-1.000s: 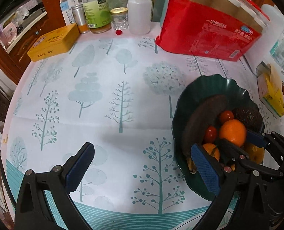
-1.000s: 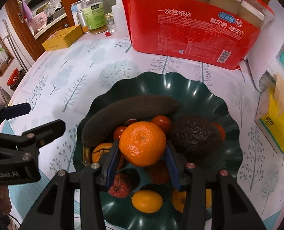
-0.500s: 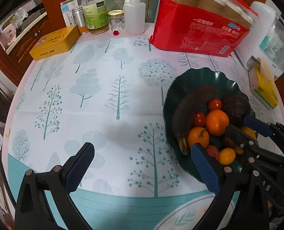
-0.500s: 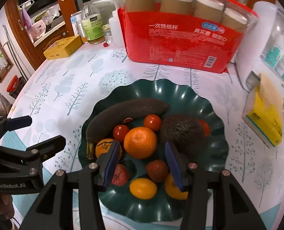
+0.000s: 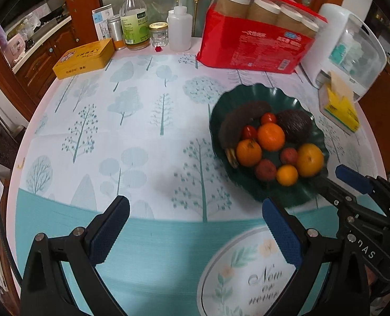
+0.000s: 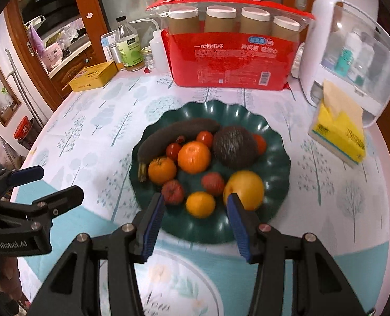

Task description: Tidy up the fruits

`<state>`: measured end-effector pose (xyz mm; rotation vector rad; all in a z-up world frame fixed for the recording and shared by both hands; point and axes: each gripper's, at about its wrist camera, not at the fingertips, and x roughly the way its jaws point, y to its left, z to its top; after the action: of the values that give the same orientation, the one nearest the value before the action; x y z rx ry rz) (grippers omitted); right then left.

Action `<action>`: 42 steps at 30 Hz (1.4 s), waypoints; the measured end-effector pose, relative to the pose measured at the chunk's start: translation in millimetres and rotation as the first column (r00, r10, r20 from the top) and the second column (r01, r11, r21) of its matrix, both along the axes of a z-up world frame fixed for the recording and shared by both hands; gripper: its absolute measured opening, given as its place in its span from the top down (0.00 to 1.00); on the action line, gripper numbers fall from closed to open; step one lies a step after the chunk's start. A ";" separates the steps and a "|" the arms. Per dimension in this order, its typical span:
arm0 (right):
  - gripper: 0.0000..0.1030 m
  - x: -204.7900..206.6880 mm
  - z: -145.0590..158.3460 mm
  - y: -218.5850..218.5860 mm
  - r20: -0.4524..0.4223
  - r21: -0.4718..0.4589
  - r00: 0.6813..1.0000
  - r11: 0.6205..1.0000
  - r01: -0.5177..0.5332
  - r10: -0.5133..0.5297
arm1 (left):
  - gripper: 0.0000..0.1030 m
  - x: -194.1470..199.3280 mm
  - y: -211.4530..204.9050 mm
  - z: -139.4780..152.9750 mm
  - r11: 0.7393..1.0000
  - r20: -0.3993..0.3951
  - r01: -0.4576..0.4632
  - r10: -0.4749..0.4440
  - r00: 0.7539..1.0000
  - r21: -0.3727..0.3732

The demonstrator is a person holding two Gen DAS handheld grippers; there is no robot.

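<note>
A dark green scalloped bowl (image 6: 274,142) (image 5: 295,102) stands on the tree-print tablecloth. It holds a dark banana (image 6: 179,133), an avocado (image 6: 233,146), several oranges, the largest (image 6: 194,157) in the middle, small tomatoes (image 6: 205,137) and red lychees (image 6: 213,183). My right gripper (image 6: 195,210) is open and empty, just in front of the bowl's near rim. My left gripper (image 5: 195,218) is open and empty over the cloth, left of the bowl. The right gripper also shows in the left wrist view (image 5: 334,187).
A red pack of paper cups (image 6: 229,60) stands behind the bowl. A white dispenser (image 6: 353,52) and a yellow tissue box (image 6: 339,131) are at right. Bottles (image 5: 134,18), a jar and a yellow tin (image 5: 84,58) line the far left edge.
My right gripper has let go of the big orange, which now lies in the bowl, and has drawn back towards me. My left gripper has also drawn back.
</note>
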<state>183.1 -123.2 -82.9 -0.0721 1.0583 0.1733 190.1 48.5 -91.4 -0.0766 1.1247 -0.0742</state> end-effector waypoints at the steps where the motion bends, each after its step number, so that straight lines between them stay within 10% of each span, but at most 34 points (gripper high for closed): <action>1: 0.52 -6.8 0.1 -0.7 -0.003 0.004 1.000 1.000 0.003 -0.003 | 0.03 -6.9 -0.6 0.4 1.000 -0.001 0.004 -0.004 1.000 -0.001; 25: 0.39 -166.6 62.1 -14.6 0.050 0.054 0.986 0.986 0.157 -0.159 | 0.03 -159.1 -16.9 58.8 0.997 0.087 0.070 -0.069 0.994 -0.007; 42: 0.39 -203.6 89.6 -6.6 0.106 0.030 0.975 0.981 0.193 -0.195 | 0.03 -189.8 -18.0 72.0 0.999 0.107 0.021 -0.023 0.994 0.026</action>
<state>-20.5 -129.7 6.7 0.0395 0.9485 0.0025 0.3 30.4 -19.4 -0.0379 1.0186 -0.0833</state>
